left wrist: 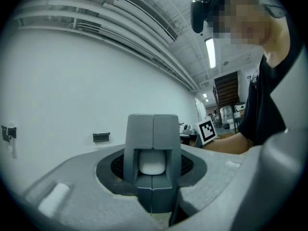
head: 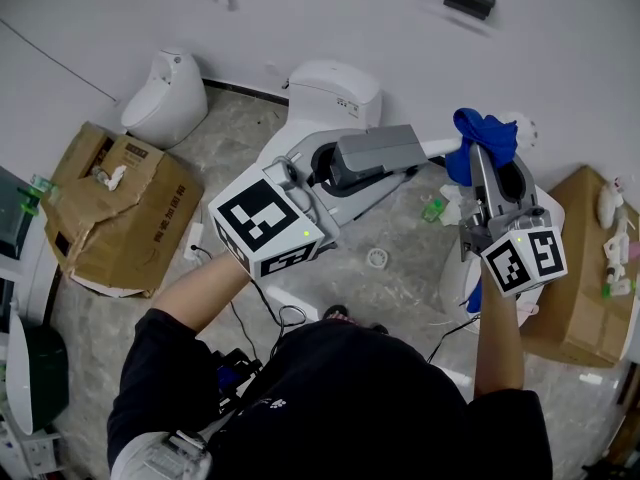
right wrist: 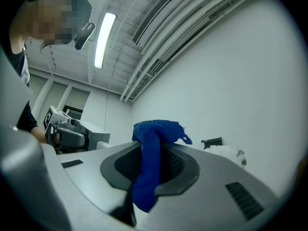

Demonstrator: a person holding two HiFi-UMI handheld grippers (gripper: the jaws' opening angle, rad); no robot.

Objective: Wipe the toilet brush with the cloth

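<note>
Closest in: pinching the white handle of the toilet brush (head: 440, 149) with the left tongs (head: 410, 155), held about level across the front of the body. Just to the right, gripping a bunched blue cloth (head: 483, 133) in the right tongs (head: 478, 160), pressed together on it, loose end hanging below. Cloth up against the far end of the handle, touching it right beside the white bristle head (head: 527, 128). Wiping seemingly begun or about to begin (no telling which stretch of the handle is clean yet). Probably left to do: strokes along the handle and round the head. Farther down on the floor, an open cardboard box (head: 110, 218) at the left with a few pale items inside, too small to name. At the right, a second cardboard box (head: 585, 298) with white bottle-like things on or in it (hard to say which). Beyond both, a white toilet (head: 335, 88) backed against the wall.
</note>
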